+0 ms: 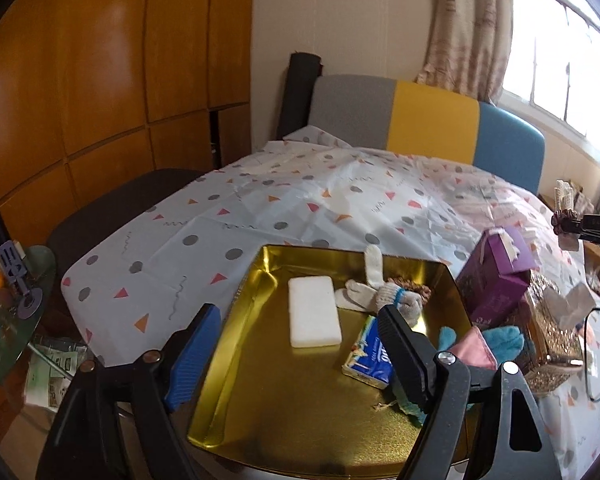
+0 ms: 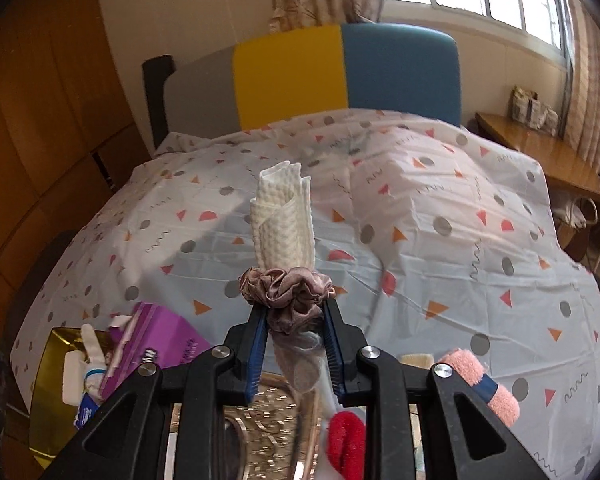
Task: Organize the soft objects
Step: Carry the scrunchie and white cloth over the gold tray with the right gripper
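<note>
1. Rolled white cloth [image 2: 283,220], ringed by a mauve scrunchie [image 2: 286,294], stands upright above the desk [image 2: 440,248], clamped in the right tool [image 2: 294,354]; jaws narrow on the bundle.
2. Left tool [image 1: 296,348] hangs over the gold tray [image 1: 300,412], jaws wide, nothing between them.
3. Tray holds a white sponge [image 1: 314,312], tissue pack [image 1: 368,356] and knit glove [image 1: 384,294].
4. Purple box [image 1: 496,276] sits just beside the tray.

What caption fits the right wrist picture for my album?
Right gripper clamps a rolled white waffle cloth ringed by a mauve satin scrunchie above the patterned tablecloth.
</note>
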`<act>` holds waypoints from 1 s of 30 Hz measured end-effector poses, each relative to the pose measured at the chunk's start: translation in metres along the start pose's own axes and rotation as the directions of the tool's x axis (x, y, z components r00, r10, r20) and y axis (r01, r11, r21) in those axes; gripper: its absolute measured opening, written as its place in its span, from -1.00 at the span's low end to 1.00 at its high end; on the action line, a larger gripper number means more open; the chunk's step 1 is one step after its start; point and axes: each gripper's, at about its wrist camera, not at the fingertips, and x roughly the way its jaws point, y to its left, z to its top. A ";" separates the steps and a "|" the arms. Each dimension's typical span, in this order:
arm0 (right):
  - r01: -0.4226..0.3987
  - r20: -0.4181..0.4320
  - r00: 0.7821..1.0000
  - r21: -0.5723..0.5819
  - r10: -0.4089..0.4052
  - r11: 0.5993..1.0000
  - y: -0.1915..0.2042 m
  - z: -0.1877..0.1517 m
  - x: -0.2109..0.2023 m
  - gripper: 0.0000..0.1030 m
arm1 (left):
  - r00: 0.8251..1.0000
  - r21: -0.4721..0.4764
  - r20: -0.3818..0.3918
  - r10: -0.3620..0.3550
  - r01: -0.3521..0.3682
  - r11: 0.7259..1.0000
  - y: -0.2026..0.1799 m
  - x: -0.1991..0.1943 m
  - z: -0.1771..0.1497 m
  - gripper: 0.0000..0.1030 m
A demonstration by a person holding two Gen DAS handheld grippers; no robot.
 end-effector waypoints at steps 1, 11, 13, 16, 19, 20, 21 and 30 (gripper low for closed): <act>-0.016 0.009 1.000 -0.035 0.016 0.999 0.014 0.003 -0.006 -0.50 | 1.000 -0.015 0.011 0.010 -0.009 1.000 0.005 -0.003 0.001 0.58; -0.178 -0.083 0.984 -0.352 0.159 0.919 0.167 -0.033 -0.022 -0.50 | 0.987 -0.106 0.087 0.138 -0.128 0.986 0.049 -0.029 0.011 0.63; -0.198 -0.129 0.979 -0.388 0.159 0.900 0.191 -0.050 -0.012 -0.50 | 0.985 -0.111 0.089 0.149 -0.139 0.984 0.056 -0.032 0.010 0.63; -0.202 -0.190 0.973 -0.412 0.133 0.889 0.214 -0.076 0.008 -0.50 | 0.984 -0.119 0.084 0.157 -0.147 0.982 0.065 -0.033 0.008 0.64; -0.199 -0.250 0.963 -0.419 0.099 0.886 0.226 -0.096 0.028 -0.50 | 0.983 -0.123 0.083 0.165 -0.154 0.980 0.071 -0.035 0.006 0.64; -0.196 -0.267 0.960 -0.421 0.086 0.885 0.228 -0.101 0.034 -0.50 | 0.983 -0.126 0.083 0.167 -0.156 0.980 0.073 -0.035 0.005 0.64; -0.192 -0.281 0.957 -0.423 0.073 0.886 0.230 -0.106 0.039 -0.50 | 0.983 -0.131 0.084 0.166 -0.154 0.979 0.074 -0.036 0.005 0.64; -0.108 -0.337 0.940 -0.420 -0.044 0.901 0.240 -0.133 0.081 -0.50 | 0.986 -0.090 0.110 0.124 -0.115 0.989 0.063 -0.042 0.001 0.64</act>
